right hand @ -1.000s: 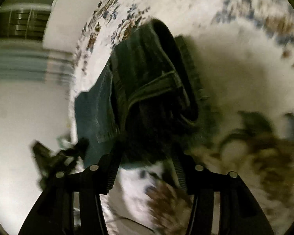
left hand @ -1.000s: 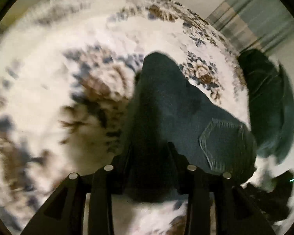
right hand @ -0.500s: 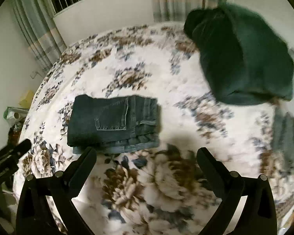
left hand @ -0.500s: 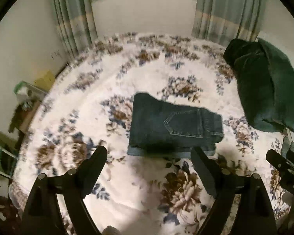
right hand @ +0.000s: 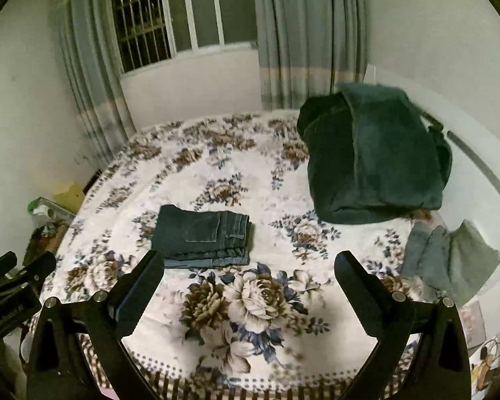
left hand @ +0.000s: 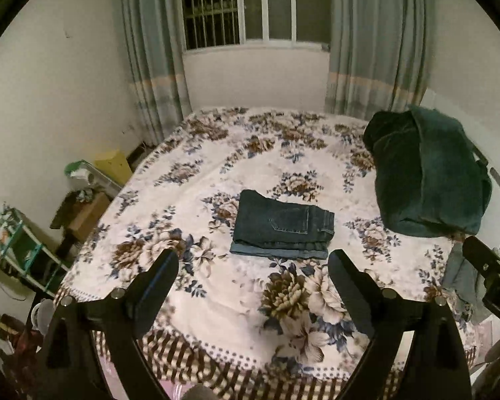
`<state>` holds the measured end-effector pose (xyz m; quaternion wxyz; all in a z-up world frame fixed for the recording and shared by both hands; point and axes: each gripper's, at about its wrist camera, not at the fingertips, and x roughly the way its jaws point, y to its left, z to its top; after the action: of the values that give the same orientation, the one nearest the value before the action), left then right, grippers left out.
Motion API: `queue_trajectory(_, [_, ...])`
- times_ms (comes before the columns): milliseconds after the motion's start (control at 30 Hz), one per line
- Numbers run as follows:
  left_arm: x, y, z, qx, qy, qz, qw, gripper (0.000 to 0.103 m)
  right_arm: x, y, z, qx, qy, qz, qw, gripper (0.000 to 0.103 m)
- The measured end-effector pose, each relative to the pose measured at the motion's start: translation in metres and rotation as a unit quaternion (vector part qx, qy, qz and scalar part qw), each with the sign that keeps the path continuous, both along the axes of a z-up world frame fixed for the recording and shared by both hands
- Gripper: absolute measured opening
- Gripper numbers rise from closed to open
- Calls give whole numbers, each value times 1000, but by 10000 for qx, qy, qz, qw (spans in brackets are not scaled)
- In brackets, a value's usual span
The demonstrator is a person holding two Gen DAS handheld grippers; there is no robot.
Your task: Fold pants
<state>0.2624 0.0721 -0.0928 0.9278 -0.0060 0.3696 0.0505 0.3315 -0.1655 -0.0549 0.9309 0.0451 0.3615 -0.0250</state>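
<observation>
The pants (left hand: 281, 225) are seen folded into a compact dark denim rectangle, laid flat on the flowered bed cover (left hand: 216, 293), with a back pocket facing up and the lighter folded edges stacked along the side nearest the tongs. Nothing touches them.

The left tongs (left hand: 253, 263) are held spread wide with nothing between the fingers (left hand: 156, 280); the pants lie just ahead of them, framed between the two fingertips and well apart from both. The right tongs (right hand: 250, 263) are likewise held wide apart and empty (right hand: 360, 283); from this view the pants (right hand: 201, 235) lie ahead and to the left, beyond the left fingertip.

A bulky dark green blanket (right hand: 373, 153) is heaped on the bed ahead and to the right of both tongs, well apart from the pants. A grey-blue garment (right hand: 446, 260) is draped at the bed's right edge, close to the right tongs' right finger. A barred window (left hand: 240, 6) flanked by grey curtains (left hand: 373, 40) is seen on the far wall, straight ahead. Cluttered shelves and boxes (left hand: 83, 196) stand beside the bed, to the left of the left tongs.
</observation>
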Motion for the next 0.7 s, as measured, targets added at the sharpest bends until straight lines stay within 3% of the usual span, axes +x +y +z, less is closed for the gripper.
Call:
queue_trajectory(300, [-88,-13,54,-62,-255,75,9996,92,-114,-7,82,-150,-391,382,9984,103])
queue_trajectory(500, [-117,-16,76,-11,-343,-7,9994,92,-175,-6,118,-228,-572,419,9972,103])
queue_trajectory(700, [-129,-12,81,-1,-416,-42,9991,92,-209,-3,146,-206,-718,367,9965,103])
